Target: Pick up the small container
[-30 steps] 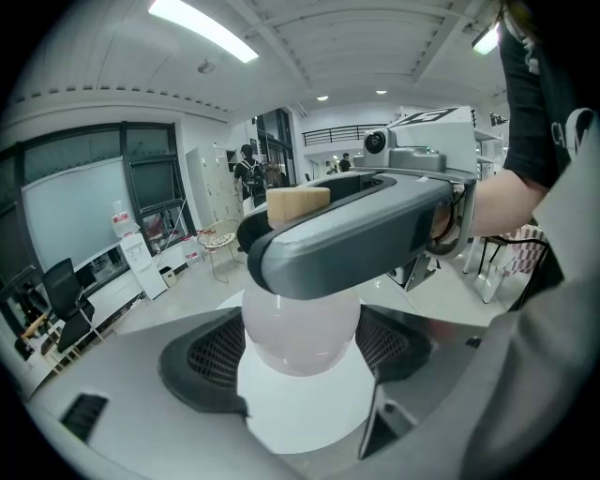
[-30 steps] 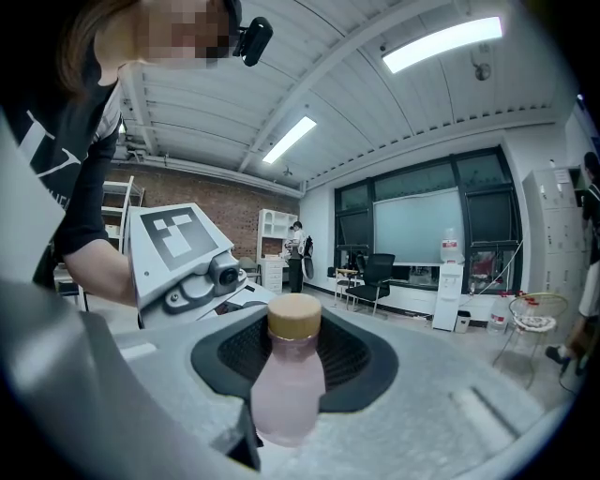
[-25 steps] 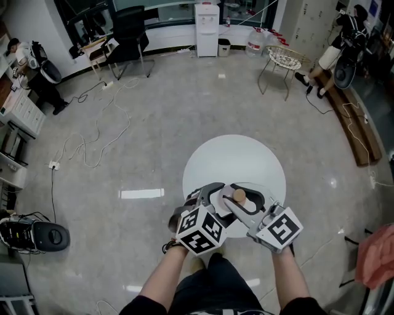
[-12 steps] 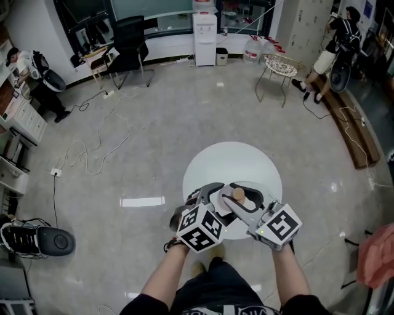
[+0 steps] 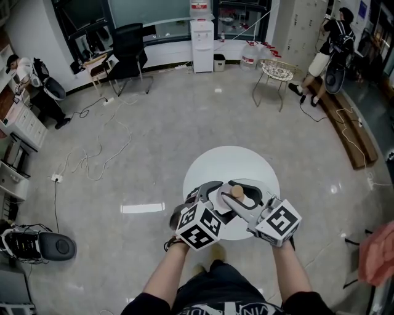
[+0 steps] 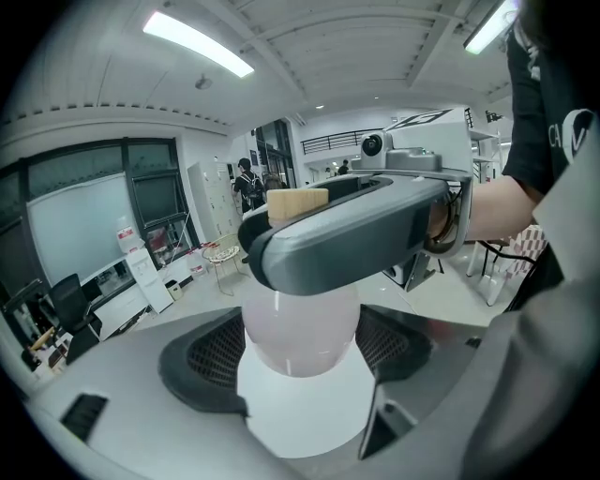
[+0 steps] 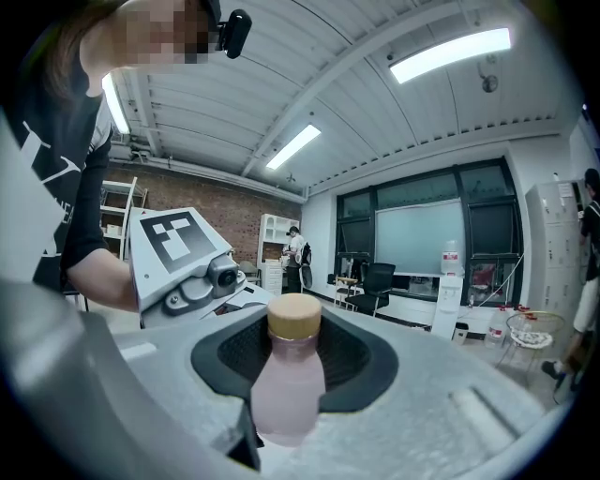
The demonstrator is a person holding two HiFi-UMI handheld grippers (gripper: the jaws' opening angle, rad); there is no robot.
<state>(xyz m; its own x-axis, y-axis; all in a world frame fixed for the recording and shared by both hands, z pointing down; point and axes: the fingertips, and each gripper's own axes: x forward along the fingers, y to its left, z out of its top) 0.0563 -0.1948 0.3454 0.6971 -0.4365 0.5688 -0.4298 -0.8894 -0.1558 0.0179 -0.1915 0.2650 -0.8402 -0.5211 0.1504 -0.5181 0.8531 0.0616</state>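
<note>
Count: 1 small container [image 5: 237,192], 1 left hand-held gripper [image 5: 220,195], 1 right hand-held gripper [image 5: 239,198], 1 round white tabletop [image 5: 231,163]; small container is a bottle, pale pink translucent body, tan cap [image 7: 294,316]; it sits over the tabletop's near edge; left hand-held gripper pinches its belly, right hand-held gripper clamps near the neck; each marker cube [image 5: 198,227] shows black-and-white squares.

Glossy grey floor [image 5: 184,111]; black chair [image 5: 130,40] (cables [image 5: 98,144] nearby); water dispenser [image 5: 202,37] by windows [image 5: 148,9].
</note>
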